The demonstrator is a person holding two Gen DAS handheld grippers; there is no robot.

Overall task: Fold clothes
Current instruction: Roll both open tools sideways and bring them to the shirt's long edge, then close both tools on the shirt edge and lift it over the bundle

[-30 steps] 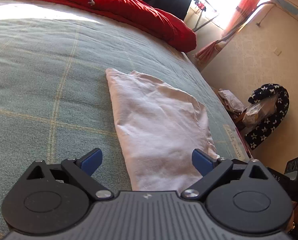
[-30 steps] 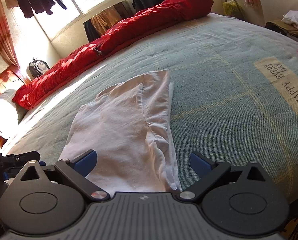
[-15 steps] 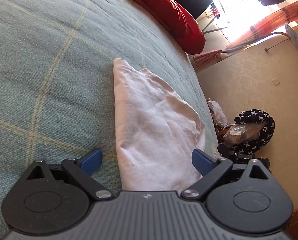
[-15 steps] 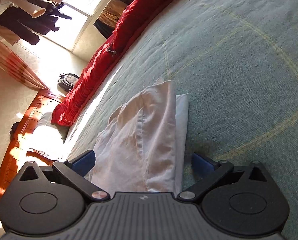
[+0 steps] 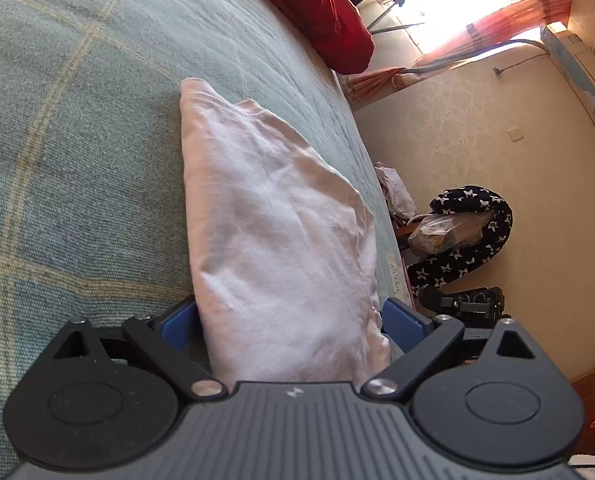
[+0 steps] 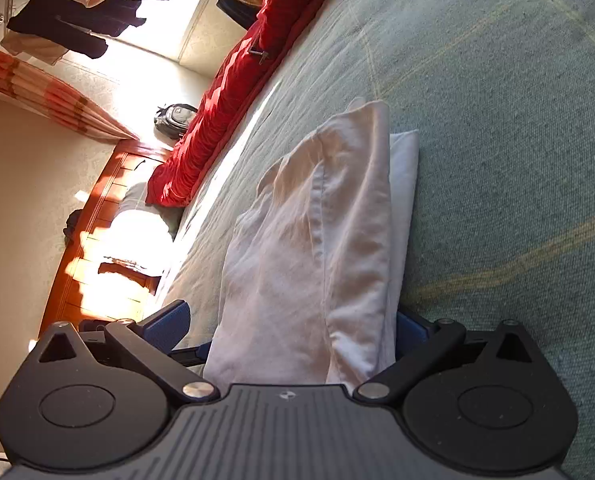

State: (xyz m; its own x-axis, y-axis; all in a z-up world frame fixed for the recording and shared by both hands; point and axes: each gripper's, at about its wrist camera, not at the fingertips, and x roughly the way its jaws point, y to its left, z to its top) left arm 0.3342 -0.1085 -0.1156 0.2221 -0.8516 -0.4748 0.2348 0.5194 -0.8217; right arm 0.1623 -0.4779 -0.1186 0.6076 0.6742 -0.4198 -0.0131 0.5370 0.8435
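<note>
The left gripper (image 5: 291, 322) stands spread, its blue pads either side of the folded white garment (image 5: 273, 236); the right gripper (image 6: 293, 326) is likewise spread around the garment's other end (image 6: 317, 240). The garment lies on a green checked bedspread (image 5: 77, 140), a red quilt (image 6: 225, 108) beyond.

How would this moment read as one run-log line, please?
white garment: partly folded on bed | left gripper: open, straddling garment end | right gripper: open, straddling

Sunlit bdrm w/ beige walls (image 5: 477, 128), orange curtains (image 6: 45, 88).
</note>
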